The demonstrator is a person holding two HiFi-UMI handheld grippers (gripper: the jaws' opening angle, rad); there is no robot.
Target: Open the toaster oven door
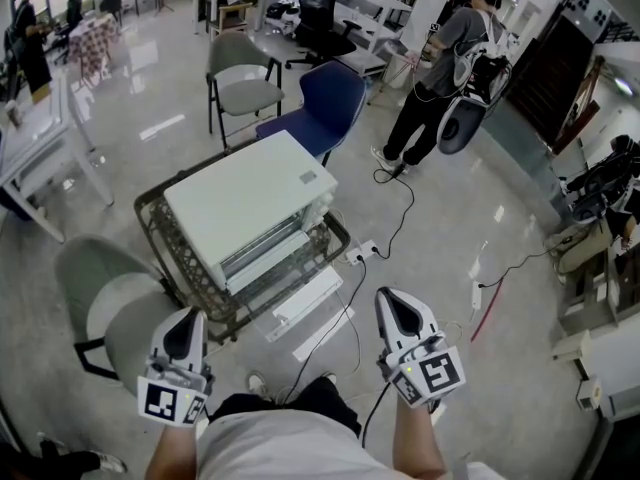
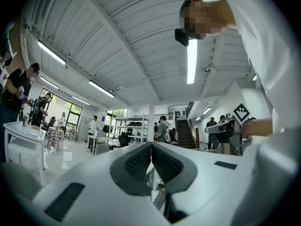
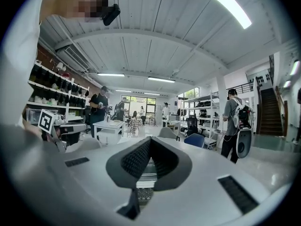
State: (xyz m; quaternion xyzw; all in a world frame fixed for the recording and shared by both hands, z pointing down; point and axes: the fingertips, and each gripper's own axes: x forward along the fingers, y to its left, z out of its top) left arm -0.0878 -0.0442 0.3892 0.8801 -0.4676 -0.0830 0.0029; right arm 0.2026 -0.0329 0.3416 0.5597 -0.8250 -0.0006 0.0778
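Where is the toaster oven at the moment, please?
The toaster oven sits centre-left in the head view, on the wicker table, with the blue chair just beyond it.

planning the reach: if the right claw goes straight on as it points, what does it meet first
Probably the front of the toaster oven: it sits dead ahead of the right claw, whose tips are shut, with nothing between. Depth is unclear.
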